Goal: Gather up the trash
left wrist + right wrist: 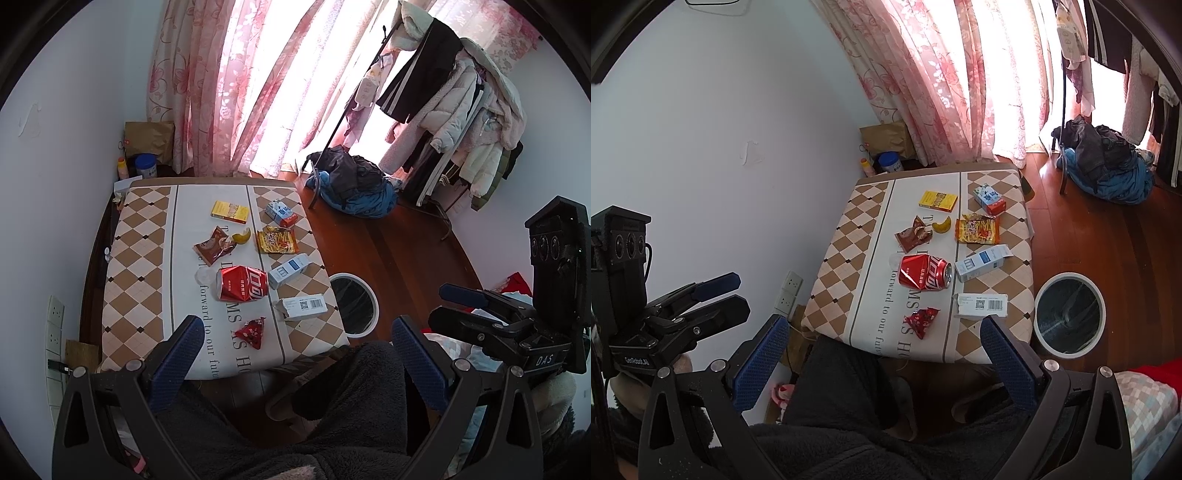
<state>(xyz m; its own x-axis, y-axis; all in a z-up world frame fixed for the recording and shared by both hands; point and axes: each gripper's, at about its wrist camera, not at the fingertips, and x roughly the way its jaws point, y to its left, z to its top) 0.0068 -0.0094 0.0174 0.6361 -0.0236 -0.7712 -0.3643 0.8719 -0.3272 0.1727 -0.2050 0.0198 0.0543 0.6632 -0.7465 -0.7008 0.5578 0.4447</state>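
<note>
Trash lies spread on a low table with a checkered cloth [140, 258]: a crushed red can [242, 288] [925, 275], a small red wrapper [253, 332] [923, 319], a white barcode box [303, 306] [982, 304], a blue-and-white carton [288, 271], a yellow snack bag [277, 240], a brown wrapper [212, 247], a banana peel [242, 236] and a yellow box [229, 212]. A white-rimmed bin [373, 295] [1071, 275] with a black liner stands on the floor to the table's right. My left gripper [295, 321] and right gripper [884, 322] hang open and empty short of the table's near edge.
A person's dark fleece-covered legs fill the foreground under both grippers. A clothes rack [461, 110] and a pile of dark and blue clothes [354, 184] stand at the back right on the wood floor. Wall sockets [788, 291] sit left of the table. Pink curtains hang behind.
</note>
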